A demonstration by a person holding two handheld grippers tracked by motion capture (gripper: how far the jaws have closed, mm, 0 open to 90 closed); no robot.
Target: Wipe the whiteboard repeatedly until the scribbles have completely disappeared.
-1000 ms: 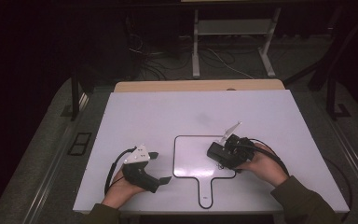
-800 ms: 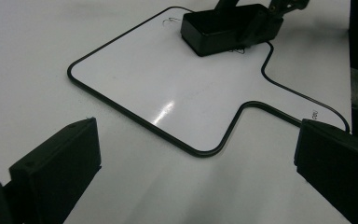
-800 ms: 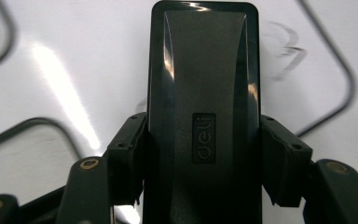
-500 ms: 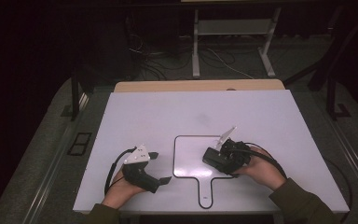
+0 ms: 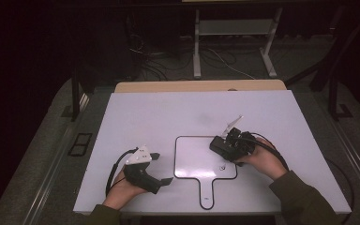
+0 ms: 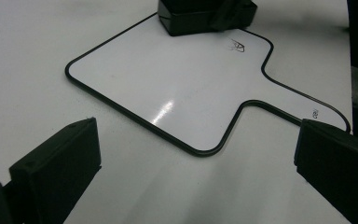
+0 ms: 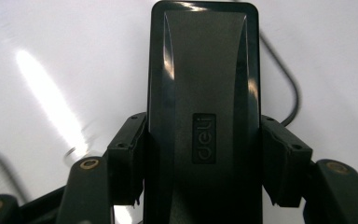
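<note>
Eraser (image 7: 204, 116): black block with a "deli" mark on its back, clamped across its width between the two jaws of the right gripper (image 5: 229, 143); in the high view it sits on the right half of the whiteboard (image 5: 192, 157), close to that board's right edge.
Change: over the last second the right gripper has slid down and leftward, from the board's upper right corner toward its middle right, carrying the eraser with it.
Whiteboard: small paddle-shaped panel with a black rim and a short handle pointing at the table's near edge; it lies flat near the middle of the near half of the table (image 5: 168, 112).
Mark: a small black scribble (image 6: 237, 45) sits just beside the eraser's near end, toward the board's lower right corner, not yet covered.
Meaning: the shift reads as a wiping stroke in progress; my judgement is that the block is closing on the scribble and one more short pull toward the near edge would cross it.
Left gripper (image 5: 161, 168): rests on the table just left of the board, jaws wide apart and empty; it has not moved in that second.
Risk: the unheld board could skid under the eraser's drag.
</note>
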